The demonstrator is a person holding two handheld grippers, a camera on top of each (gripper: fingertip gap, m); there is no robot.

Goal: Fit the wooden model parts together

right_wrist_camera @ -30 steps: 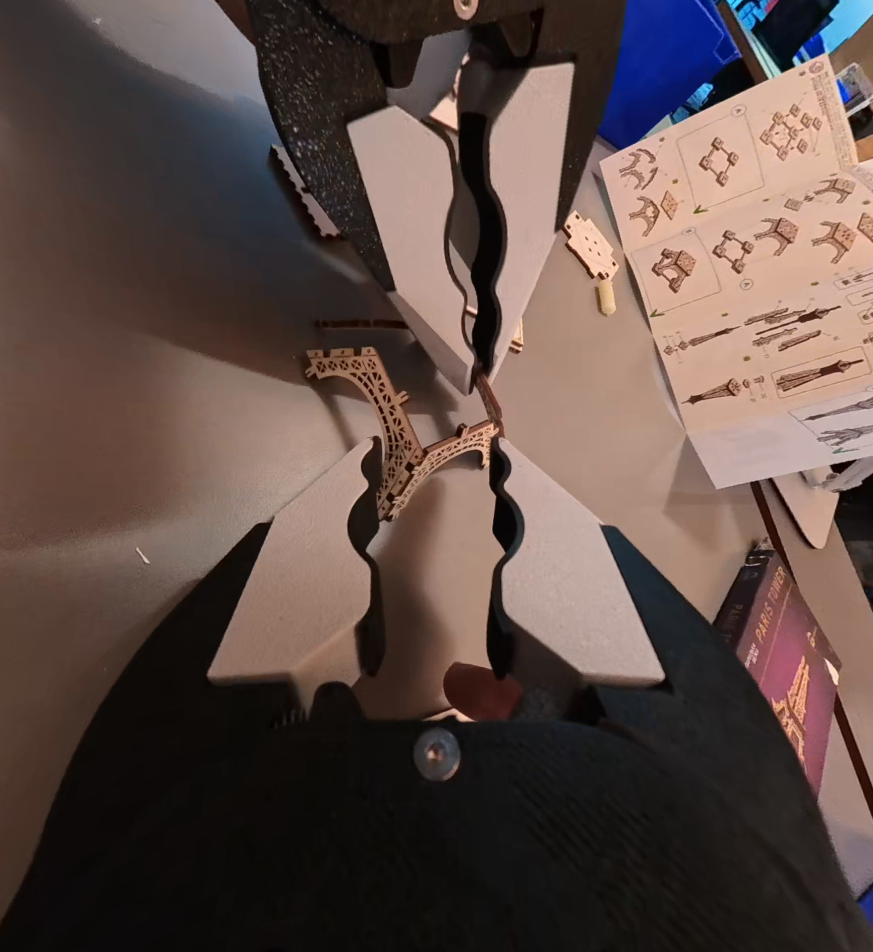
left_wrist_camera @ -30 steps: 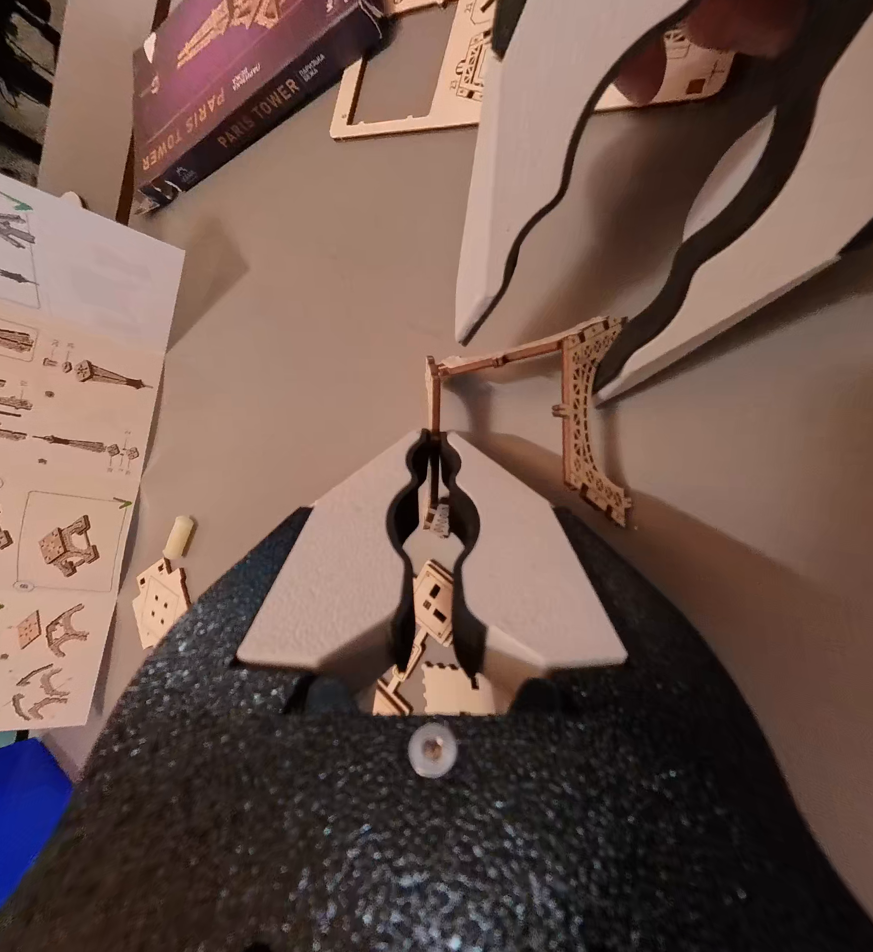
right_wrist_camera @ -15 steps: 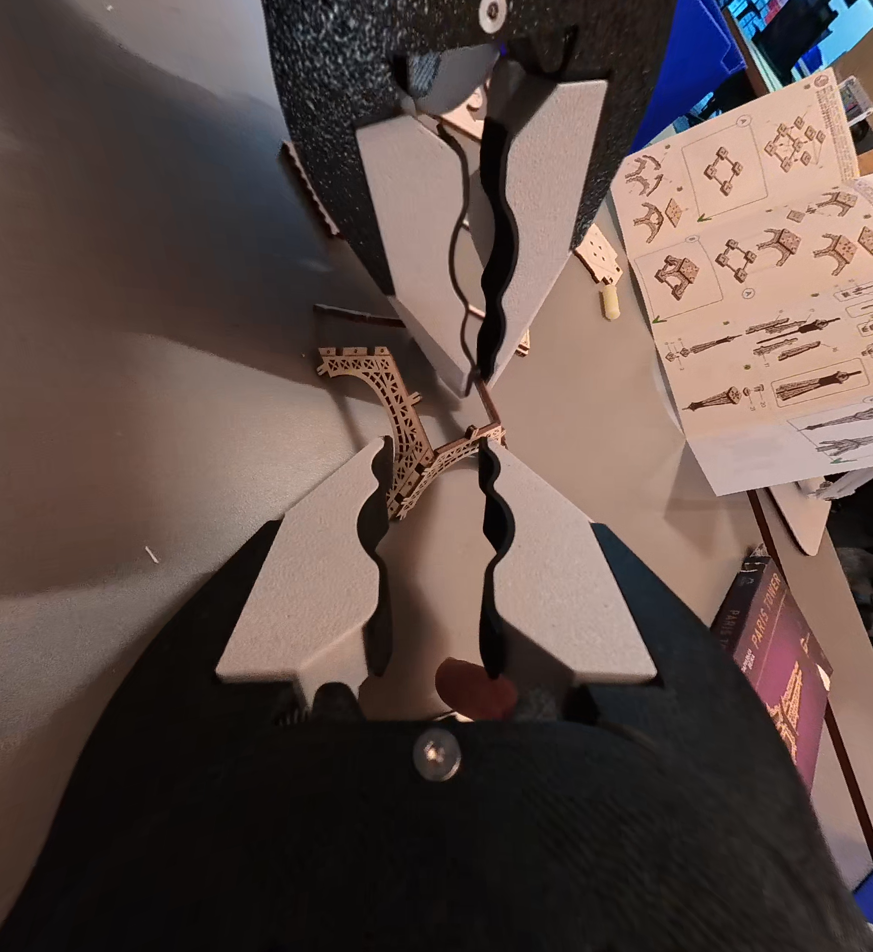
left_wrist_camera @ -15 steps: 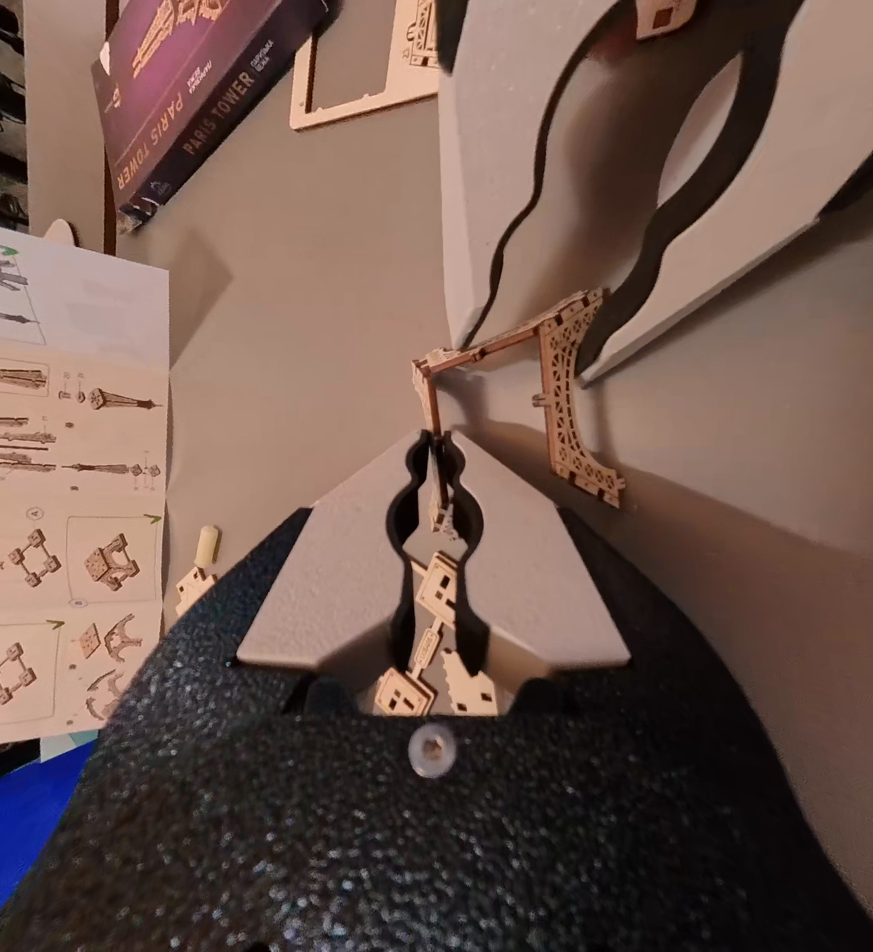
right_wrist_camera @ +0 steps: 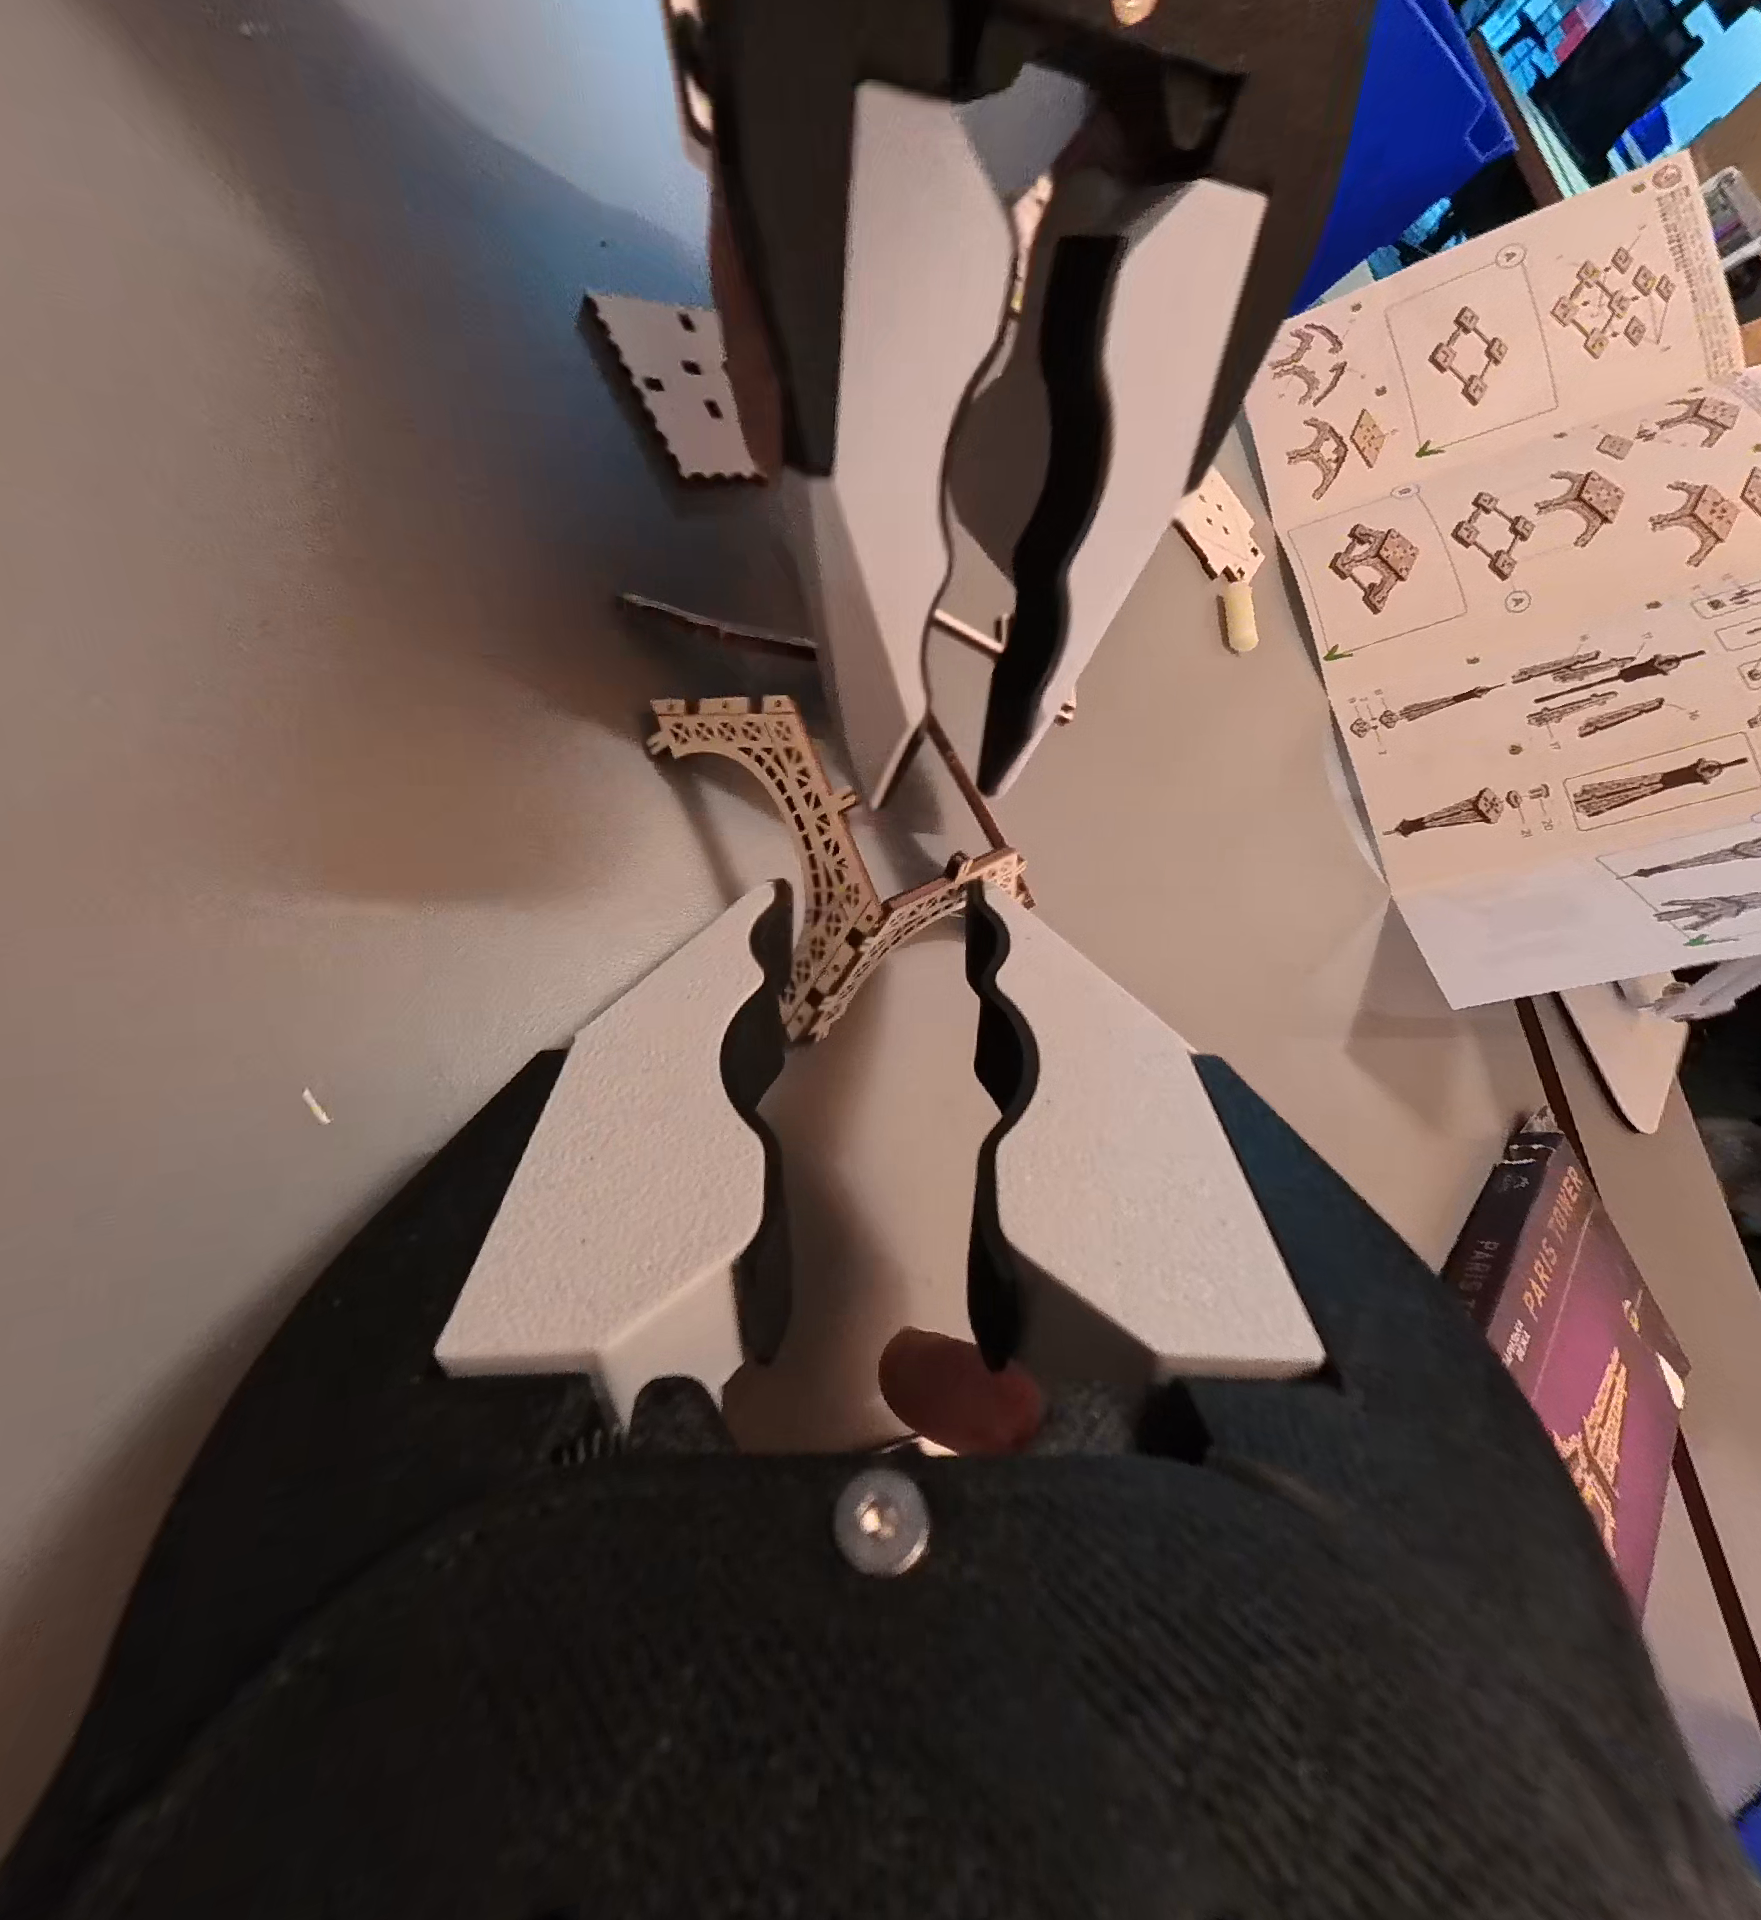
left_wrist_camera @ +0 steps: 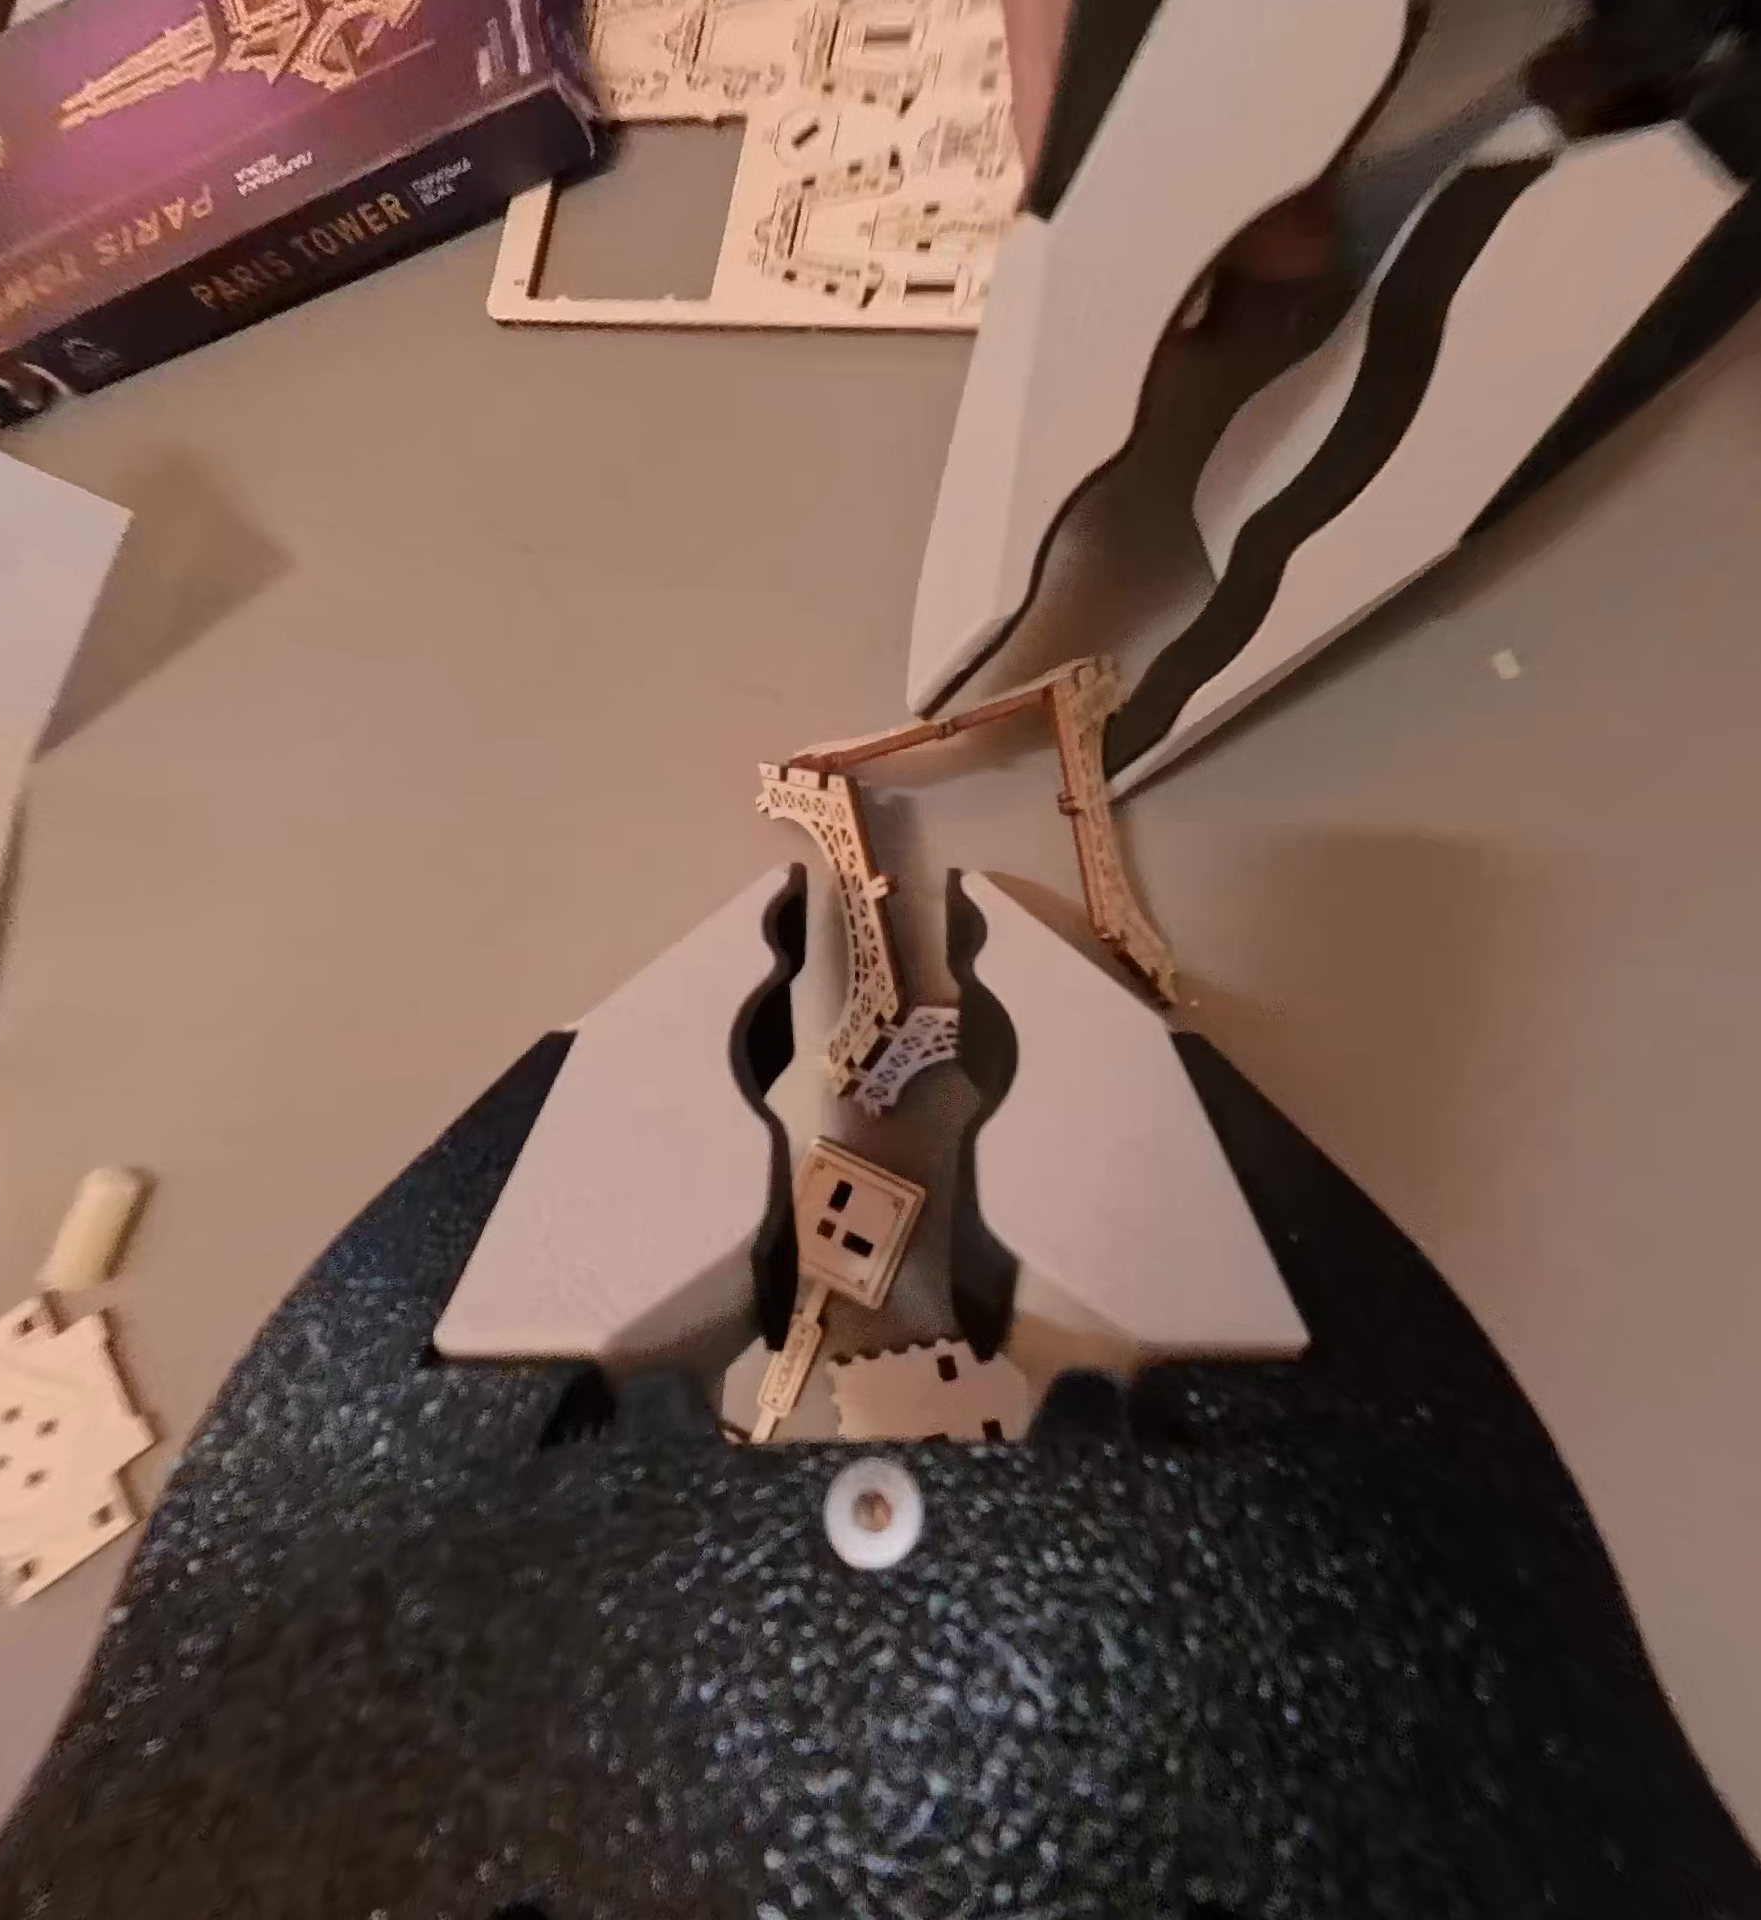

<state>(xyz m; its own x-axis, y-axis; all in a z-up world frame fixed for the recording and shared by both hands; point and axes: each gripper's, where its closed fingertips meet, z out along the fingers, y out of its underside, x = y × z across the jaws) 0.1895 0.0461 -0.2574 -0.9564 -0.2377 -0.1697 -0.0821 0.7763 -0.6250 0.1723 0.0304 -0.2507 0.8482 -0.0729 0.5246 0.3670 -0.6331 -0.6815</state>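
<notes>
Left wrist view first: the left gripper (left_wrist_camera: 876, 883) has its jaws spread, gripping nothing. A lattice leg (left_wrist_camera: 860, 920) of the wooden model sits in the gap between them, touching neither that I can see. That leg joins a thin top bar (left_wrist_camera: 943, 732), and a second leg (left_wrist_camera: 1110, 862) comes down just right of the jaws. Deeper in the gap, a square slotted piece (left_wrist_camera: 855, 1231) lies flat on the grey bench (left_wrist_camera: 440, 675). Ahead and to the right, the right gripper (left_wrist_camera: 1027, 712) is spread too, tips right at the bar's far corner. Far ahead left there's a purple box (left_wrist_camera: 232, 177) with a punched-out wooden sheet (left_wrist_camera: 803, 177) beside it. A cross-shaped plate (left_wrist_camera: 29, 1439) and a small pale peg (left_wrist_camera: 97, 1226) are off to the left.

Right wrist view: right jaws wide apart, the model's joined legs sitting at the mouth, close by the left fingertip (right_wrist_camera: 767, 914); can't tell if it's touching. The left gripper comes in from ahead, parted. An instruction sheet (right_wrist_camera: 1582, 582) lies right of everything, and a toothed flat panel (right_wrist_camera: 668, 384) lies ahead left.
</notes>
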